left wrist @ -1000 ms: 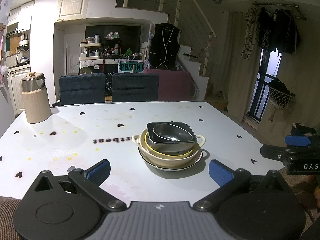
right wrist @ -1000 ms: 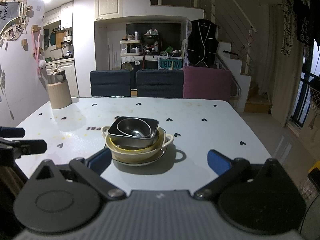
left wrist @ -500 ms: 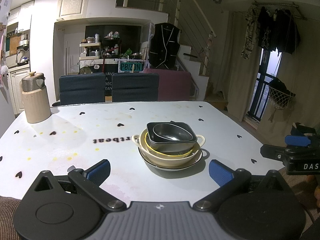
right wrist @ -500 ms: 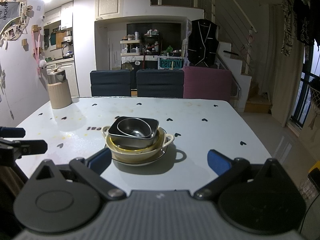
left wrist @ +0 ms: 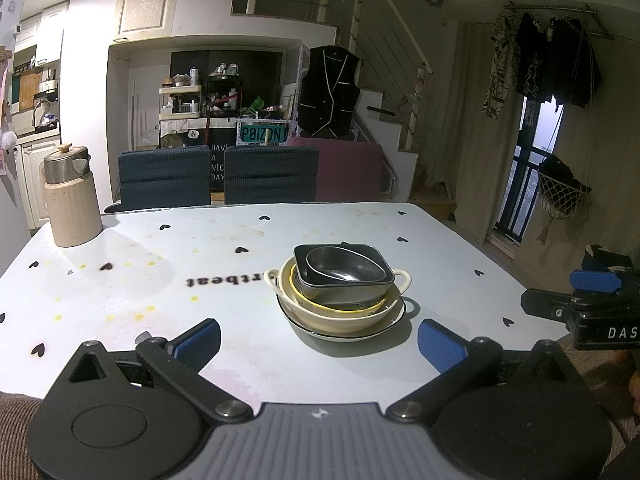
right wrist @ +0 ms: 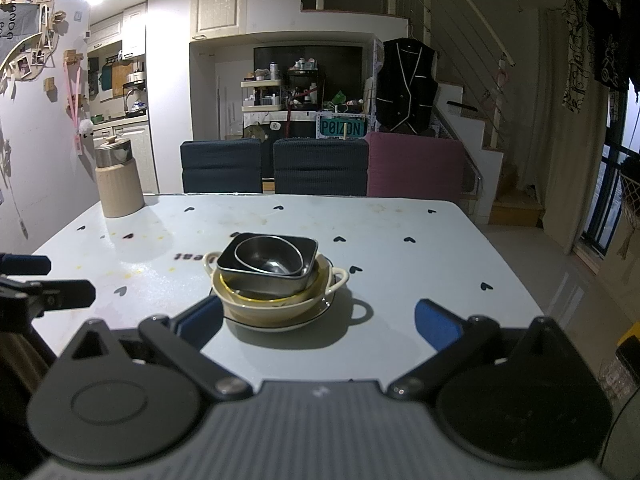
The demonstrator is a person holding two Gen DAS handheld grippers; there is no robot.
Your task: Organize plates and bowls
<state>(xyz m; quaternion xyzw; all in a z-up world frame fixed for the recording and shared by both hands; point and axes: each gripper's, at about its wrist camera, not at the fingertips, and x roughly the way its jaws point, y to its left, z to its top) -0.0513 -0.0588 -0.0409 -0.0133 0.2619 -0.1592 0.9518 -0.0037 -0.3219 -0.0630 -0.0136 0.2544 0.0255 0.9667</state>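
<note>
Right now we hold both tools back at the near edge of the table (left wrist: pixel 120 280), with nothing gripped: our left gripper (left wrist: pixel 319 342) has its jaws spread wide and empty, and our right gripper (right wrist: pixel 319 320) is likewise released, its left pad just beside the stack. All the crockery sits nested in one pile near the middle of the table: a small steel bowl (left wrist: pixel 344 266) inside a dark square dish (left wrist: pixel 340 292), inside a two-handled cream bowl (left wrist: pixel 336 316), on a black-rimmed plate (left wrist: pixel 394 318).

We judge the sorting not yet begun, or already finished; we cannot tell which. If it is starting, the next move calls for closing on the steel bowl's rim and lifting it straight up, so the dishes beneath do not shift.

Readable writing: "POIZON" on a teal sign (left wrist: pixel 262 134) behind the chairs, upside-down letters "rtbeat" (left wrist: pixel 224 280) on the tablecloth, and "DAS" on the right tool's body.
</note>
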